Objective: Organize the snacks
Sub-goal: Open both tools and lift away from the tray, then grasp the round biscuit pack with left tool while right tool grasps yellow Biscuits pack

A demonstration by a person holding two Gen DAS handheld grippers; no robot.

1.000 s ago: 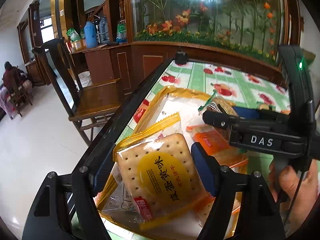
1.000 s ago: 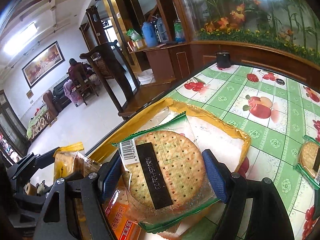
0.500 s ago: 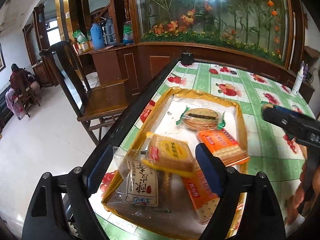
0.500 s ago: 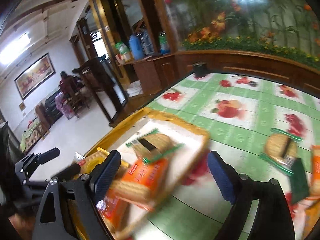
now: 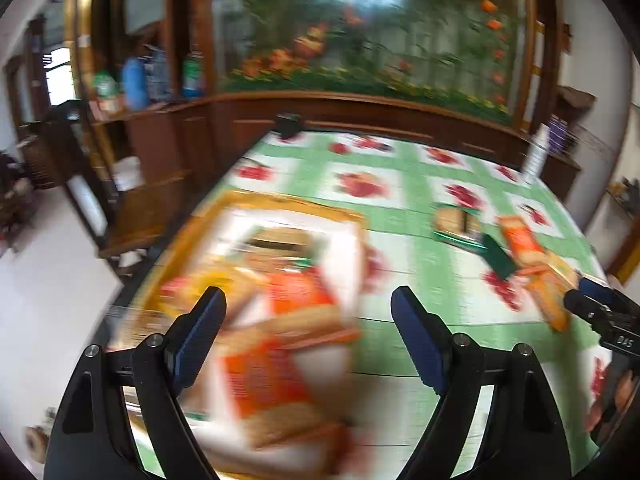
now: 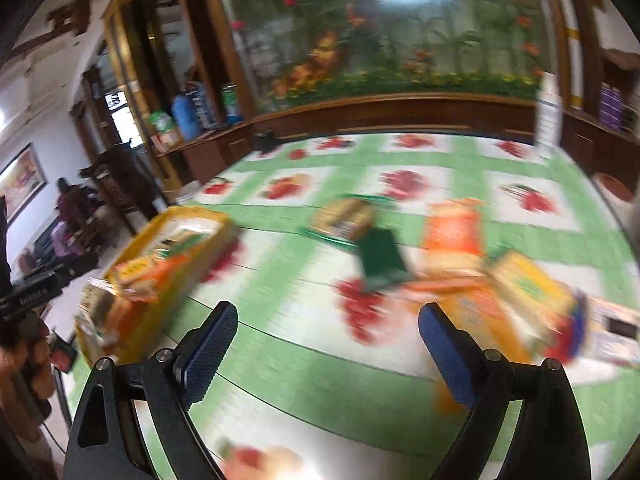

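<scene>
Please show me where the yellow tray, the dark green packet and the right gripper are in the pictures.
yellow tray [image 6: 182, 216]: right wrist view, far rim.
dark green packet [image 6: 380, 258]: right wrist view, wrapper's middle.
right gripper [image 6: 326, 346]: right wrist view, midway between its fingertips.

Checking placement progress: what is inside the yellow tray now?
The yellow tray holds orange packets and a round biscuit pack, blurred. Anything underneath them is covered.

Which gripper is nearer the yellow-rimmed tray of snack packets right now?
Left. The left gripper hovers, jaws open and empty, over the near end of the yellow-rimmed tray. The right gripper, also open and empty, is off over the tablecloth, pointing toward the loose packets.
</scene>
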